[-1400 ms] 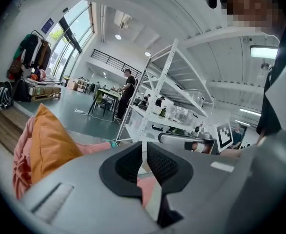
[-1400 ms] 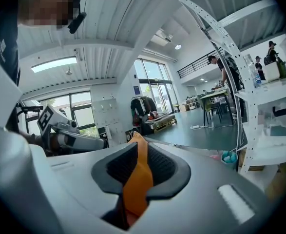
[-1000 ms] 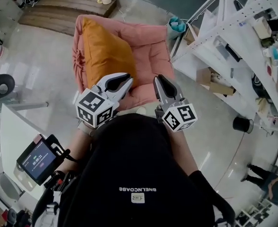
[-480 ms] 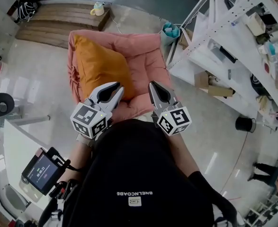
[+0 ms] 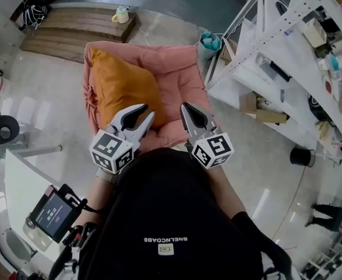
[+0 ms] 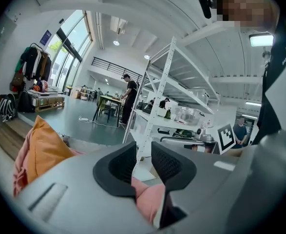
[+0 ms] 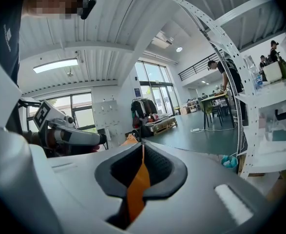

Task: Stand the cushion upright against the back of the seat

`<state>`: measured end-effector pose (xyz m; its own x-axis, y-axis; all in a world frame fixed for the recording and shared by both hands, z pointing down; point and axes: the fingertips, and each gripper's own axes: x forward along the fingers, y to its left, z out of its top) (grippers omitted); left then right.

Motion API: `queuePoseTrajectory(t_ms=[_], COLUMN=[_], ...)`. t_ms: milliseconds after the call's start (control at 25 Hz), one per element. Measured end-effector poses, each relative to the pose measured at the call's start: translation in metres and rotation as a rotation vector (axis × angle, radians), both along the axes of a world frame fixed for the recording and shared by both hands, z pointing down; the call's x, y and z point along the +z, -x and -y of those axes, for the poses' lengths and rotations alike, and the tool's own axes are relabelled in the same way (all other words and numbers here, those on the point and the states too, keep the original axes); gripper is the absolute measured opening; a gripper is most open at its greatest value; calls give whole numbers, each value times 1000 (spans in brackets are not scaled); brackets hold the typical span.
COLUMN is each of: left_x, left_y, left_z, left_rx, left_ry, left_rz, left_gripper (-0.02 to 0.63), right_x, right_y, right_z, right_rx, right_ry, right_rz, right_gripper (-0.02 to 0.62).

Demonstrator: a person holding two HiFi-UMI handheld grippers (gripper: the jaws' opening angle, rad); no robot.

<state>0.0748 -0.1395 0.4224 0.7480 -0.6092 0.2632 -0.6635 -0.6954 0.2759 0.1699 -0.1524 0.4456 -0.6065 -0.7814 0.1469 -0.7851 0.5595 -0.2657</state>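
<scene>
An orange cushion stands on edge on the pink padded seat and leans on the seat's raised side at picture left. It also shows in the left gripper view as the cushion. My left gripper hovers just off the cushion's near lower corner. Its jaws have just been opening, and the left gripper has nothing between them, only pink seat below. My right gripper hangs over the seat's front, shut and empty. Past the right gripper, orange cushion shows through the slit behind the tips.
A white metal shelf rack stands close on the right. A teal bin sits by the seat's far right corner. A wooden pallet with a mug lies behind. A black stool stands at left.
The left gripper's jaws have opened wide near the cushion's lower corner. The right jaws have closed fully. The cushion keeps its place against the seat.
</scene>
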Motion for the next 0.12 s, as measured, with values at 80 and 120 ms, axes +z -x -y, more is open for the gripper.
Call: queuePoseTrajectory(t_ms=[80,120], left_x=[0,1], left_y=[1,1], left_z=[1,2], left_rx=[-3,-4], left_ry=[1,2], left_rz=[0,0], left_gripper=[103,103], right_x=[0,0], right_y=[0,0], right_z=[1,2], right_rx=[0,0], right_ry=[0,0], right_rz=[-3,-4], right_gripper=[5,5])
